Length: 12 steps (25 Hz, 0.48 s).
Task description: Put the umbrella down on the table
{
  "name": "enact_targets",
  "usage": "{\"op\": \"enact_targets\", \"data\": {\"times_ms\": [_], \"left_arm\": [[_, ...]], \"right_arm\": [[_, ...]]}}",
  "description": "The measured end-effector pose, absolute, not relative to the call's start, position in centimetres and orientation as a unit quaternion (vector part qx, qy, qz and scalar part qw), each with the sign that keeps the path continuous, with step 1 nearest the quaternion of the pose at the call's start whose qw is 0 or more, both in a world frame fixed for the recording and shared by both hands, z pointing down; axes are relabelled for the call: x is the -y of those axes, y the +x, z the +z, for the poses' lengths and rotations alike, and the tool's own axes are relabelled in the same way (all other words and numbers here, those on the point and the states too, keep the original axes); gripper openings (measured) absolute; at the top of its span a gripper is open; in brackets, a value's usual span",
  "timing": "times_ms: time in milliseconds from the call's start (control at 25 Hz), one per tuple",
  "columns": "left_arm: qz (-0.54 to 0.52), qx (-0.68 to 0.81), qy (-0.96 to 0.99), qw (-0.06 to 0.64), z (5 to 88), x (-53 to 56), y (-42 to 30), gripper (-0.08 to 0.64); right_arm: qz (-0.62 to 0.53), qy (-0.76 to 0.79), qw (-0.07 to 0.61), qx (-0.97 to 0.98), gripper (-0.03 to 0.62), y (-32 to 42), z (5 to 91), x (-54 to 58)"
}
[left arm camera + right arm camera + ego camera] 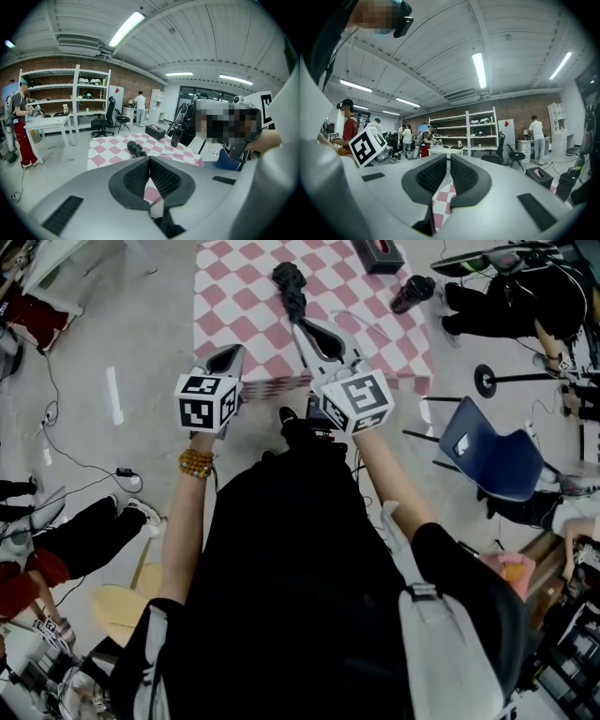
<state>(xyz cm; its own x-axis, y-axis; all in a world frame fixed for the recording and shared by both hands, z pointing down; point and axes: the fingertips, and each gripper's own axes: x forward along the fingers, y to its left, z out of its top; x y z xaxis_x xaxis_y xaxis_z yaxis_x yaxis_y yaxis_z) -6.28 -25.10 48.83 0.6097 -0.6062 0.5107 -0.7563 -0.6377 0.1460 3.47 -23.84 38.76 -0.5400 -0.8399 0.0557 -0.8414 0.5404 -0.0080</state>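
The black umbrella (291,289) (136,149), folded, lies flat on the table (234,296) (105,152), on the pink and white checked cloth, with its length running away from the person; nothing grips it; the right gripper (300,328) (448,161) reaches over the near part of the table and its tip is just beside the umbrella's near end, though the head view does not settle whether they touch; its jaws are all but together, with only a thin slit between the pads and nothing in it, the checked cloth showing below them; the left gripper (232,352) (149,161) hangs at the near edge of the table, well to the left of the umbrella, its jaws clenched tip to tip on nothing; at the far side of the table stands a black tissue box (380,254) (155,131) (538,174), with something pink showing in the slot on its top; near it, towards the table's right edge, is a black bottle (412,292) (176,135) (568,180), upright in the left gripper view, and what it holds cannot be seen; box and bottle are both apart from the umbrella; a blue chair (492,457) stands on the floor to the right of the table.
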Motion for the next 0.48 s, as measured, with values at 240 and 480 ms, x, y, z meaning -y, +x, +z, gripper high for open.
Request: {"op": "enact_targets", "data": {"times_ms": [240,480], "left_arm": [[0.213,0.386,0.880,0.178,49.1,24.7,-6.4,0.014],[0.208,0.389,0.880,0.178,49.2,24.3,-6.8,0.014]], "right_arm": [[0.025,0.481,0.026,0.876,0.026,3.6,39.8,23.9],[0.040,0.489,0.037,0.870,0.020,3.8,41.0,23.8]]}}
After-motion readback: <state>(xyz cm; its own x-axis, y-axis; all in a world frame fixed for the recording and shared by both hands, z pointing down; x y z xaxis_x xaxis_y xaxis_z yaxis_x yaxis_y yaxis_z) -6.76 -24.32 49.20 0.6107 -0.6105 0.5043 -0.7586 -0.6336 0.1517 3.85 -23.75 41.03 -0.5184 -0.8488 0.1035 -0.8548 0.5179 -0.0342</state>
